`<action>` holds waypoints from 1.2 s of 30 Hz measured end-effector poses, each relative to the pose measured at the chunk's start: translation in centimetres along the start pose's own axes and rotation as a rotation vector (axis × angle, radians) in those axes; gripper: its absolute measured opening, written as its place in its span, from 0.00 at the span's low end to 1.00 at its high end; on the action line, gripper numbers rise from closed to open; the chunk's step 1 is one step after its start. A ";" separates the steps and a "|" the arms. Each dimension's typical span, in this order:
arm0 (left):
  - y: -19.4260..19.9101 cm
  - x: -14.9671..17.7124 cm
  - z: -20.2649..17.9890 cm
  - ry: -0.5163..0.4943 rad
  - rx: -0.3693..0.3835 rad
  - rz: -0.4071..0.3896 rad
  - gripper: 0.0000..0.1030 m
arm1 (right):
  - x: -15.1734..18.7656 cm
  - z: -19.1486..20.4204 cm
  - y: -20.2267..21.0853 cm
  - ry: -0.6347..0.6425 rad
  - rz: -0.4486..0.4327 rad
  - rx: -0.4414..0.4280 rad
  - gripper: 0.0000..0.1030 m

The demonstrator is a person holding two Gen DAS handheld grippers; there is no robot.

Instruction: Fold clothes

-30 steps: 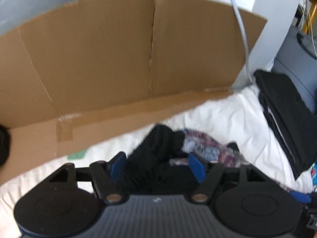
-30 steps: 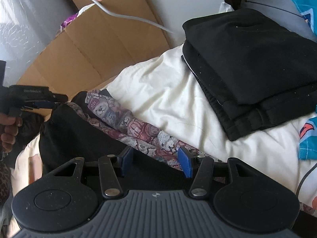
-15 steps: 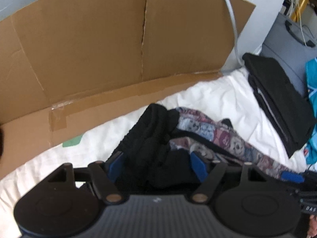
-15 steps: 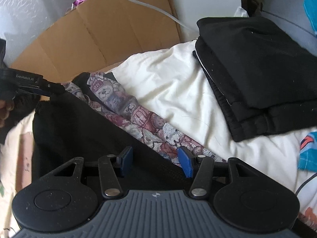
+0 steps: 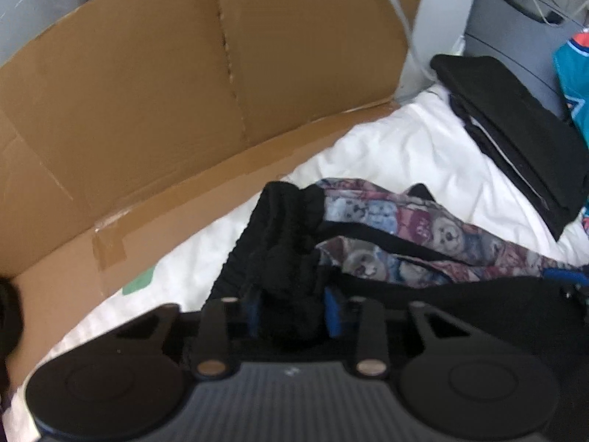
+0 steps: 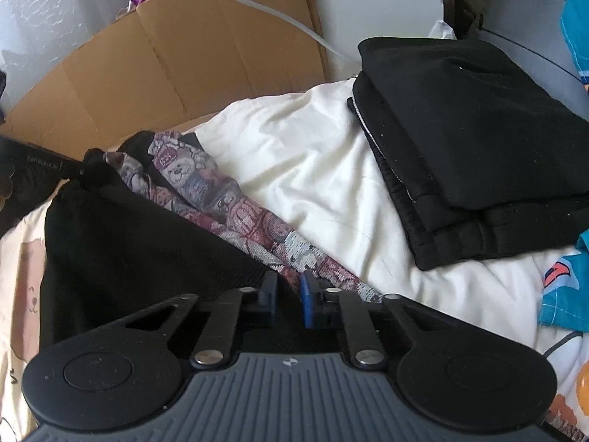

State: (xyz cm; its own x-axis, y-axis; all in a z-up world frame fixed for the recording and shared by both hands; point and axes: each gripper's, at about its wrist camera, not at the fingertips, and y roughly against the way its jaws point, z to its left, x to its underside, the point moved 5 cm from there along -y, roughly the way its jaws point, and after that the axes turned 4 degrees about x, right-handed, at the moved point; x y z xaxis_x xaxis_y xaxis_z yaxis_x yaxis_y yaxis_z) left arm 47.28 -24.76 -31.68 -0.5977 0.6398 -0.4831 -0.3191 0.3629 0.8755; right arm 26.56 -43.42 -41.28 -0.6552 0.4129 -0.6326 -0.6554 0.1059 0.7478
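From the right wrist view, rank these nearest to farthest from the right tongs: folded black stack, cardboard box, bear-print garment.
1. bear-print garment: pinched in the right tongs, running up and left.
2. folded black stack: farther off, upper right on the white sheet.
3. cardboard box: farthest, at the back left.

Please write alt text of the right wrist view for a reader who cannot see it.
The right gripper is shut on a black garment with a teddy-bear lining, which lies on a white sheet. Folded black clothes are stacked at right.
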 end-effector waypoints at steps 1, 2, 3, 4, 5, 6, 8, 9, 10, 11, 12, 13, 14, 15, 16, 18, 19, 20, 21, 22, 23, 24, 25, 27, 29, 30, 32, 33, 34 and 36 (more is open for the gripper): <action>0.3 -0.1 -0.2 -0.010 -0.004 -0.010 0.28 | -0.1 -0.1 0.1 -0.005 -0.001 0.002 0.08; 0.7 -0.2 -0.4 -0.017 -0.006 -0.023 0.27 | -0.1 -0.2 0.2 -0.010 -0.002 0.003 0.05; 1.2 -0.4 -0.6 -0.021 -0.010 -0.037 0.26 | -0.2 -0.4 0.3 -0.017 -0.005 0.005 0.05; 1.6 -0.5 -0.8 -0.025 -0.014 -0.050 0.25 | -0.3 -0.5 0.4 -0.024 -0.009 0.007 0.04; 2.1 -0.7 -0.9 -0.028 -0.018 -0.063 0.25 | -0.4 -0.6 0.5 -0.030 -0.015 0.009 0.02; 2.5 -0.9 -1.0 -0.028 -0.020 -0.074 0.25 | -0.5 -0.7 0.6 -0.037 -0.020 0.011 0.02; 3.3 -1.3 -1.3 -0.024 -0.013 -0.106 0.24 | -0.6 -0.7 0.9 -0.052 -0.026 -0.012 0.02; 3.8 -1.5 -1.4 -0.025 -0.007 -0.124 0.24 | -0.7 -0.6 1.0 -0.061 -0.029 -0.028 0.04; 4.1 -1.8 -1.5 -0.027 -0.004 -0.138 0.24 | -0.8 -0.5 1.2 -0.064 -0.034 -0.041 0.05; 4.4 -2.0 -1.6 -0.028 -0.004 -0.150 0.24 | -0.9 -0.3 1.3 -0.061 -0.044 -0.048 0.14; 4.7 -2.2 -1.7 -0.028 -0.002 -0.162 0.24 | -1.0 -0.1 1.5 -0.058 -0.054 -0.054 0.24; 4.9 -2.4 -1.8 -0.028 0.002 -0.172 0.24 | -1.1 0.1 1.6 -0.049 -0.063 -0.055 0.52; 5.1 -2.6 -1.9 -0.028 0.006 -0.182 0.24 | -1.0 0.3 1.6 -0.033 -0.072 -0.043 0.64; 5.3 -2.8 -2.0 -0.029 0.009 -0.192 0.24 | -0.9 0.4 1.5 -0.020 -0.076 -0.030 0.64; 5.5 -3.0 -2.1 -0.027 0.009 -0.203 0.24 | -0.7 0.4 1.2 -0.009 -0.067 -0.023 0.64; 5.7 -3.3 -2.1 -0.013 0.011 -0.223 0.24 | -0.2 0.3 0.4 -0.002 -0.028 -0.012 0.60; 5.8 -3.4 -2.0 -0.001 0.013 -0.232 0.24 | 0.0 0.2 0.1 0.000 -0.015 -0.007 0.55; 5.9 -3.5 -1.9 0.008 0.015 -0.239 0.24 | 0.2 0.1 -0.1 0.006 -0.005 -0.002 0.43; 5.9 -3.6 -1.9 0.013 0.016 -0.243 0.24 | 0.3 0.1 -0.1 0.018 -0.001 0.005 0.37; 5.7 -3.6 -1.9 0.014 0.015 -0.244 0.24 | 0.3 0.1 -0.1 0.027 0.000 0.010 0.26; 5.6 -3.6 -1.9 0.014 0.013 -0.243 0.24 | 0.3 0.1 -0.1 0.032 -0.003 0.013 0.17; 5.4 -3.7 -2.0 0.014 0.010 -0.241 0.24 | 0.2 0.1 0.0 0.035 -0.006 0.014 0.14; 5.2 -3.7 -2.0 0.016 0.006 -0.239 0.24 | 0.2 0.1 0.1 0.034 -0.008 0.017 0.11; 4.7 -3.8 -2.1 0.019 -0.002 -0.232 0.24 | 0.1 -0.2 0.3 0.034 -0.009 0.039 0.08; 4.1 -3.9 -2.3 0.017 -0.015 -0.224 0.24 | 0.0 -0.7 0.5 0.019 0.003 0.067 0.04; 3.8 -3.9 -2.3 0.015 -0.024 -0.220 0.25 | -0.1 -1.1 0.5 0.011 0.007 0.082 0.04; 3.0 -4.1 -2.4 0.012 -0.040 -0.210 0.25 | -0.1 -1.8 0.6 -0.009 0.017 0.104 0.04; 2.5 -4.1 -2.4 0.013 -0.049 -0.204 0.26 | -0.1 -2.1 0.5 -0.018 0.023 0.106 0.04; 1.9 -4.2 -2.3 0.013 -0.061 -0.193 0.26 | 0.0 -2.2 0.4 -0.029 0.028 0.107 0.04; 0.8 -4.1 -2.3 0.013 -0.084 -0.171 0.28 | 0.0 -2.4 0.4 -0.038 0.031 0.103 0.05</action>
State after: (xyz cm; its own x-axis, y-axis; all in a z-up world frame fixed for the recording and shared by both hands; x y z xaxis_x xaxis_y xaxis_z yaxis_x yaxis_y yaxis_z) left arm 47.79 -28.61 -29.00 -0.5385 0.5647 -0.6254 -0.4772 0.4074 0.7787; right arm 25.41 -45.57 -41.45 -0.6587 0.4516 -0.6018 -0.5911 0.1842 0.7853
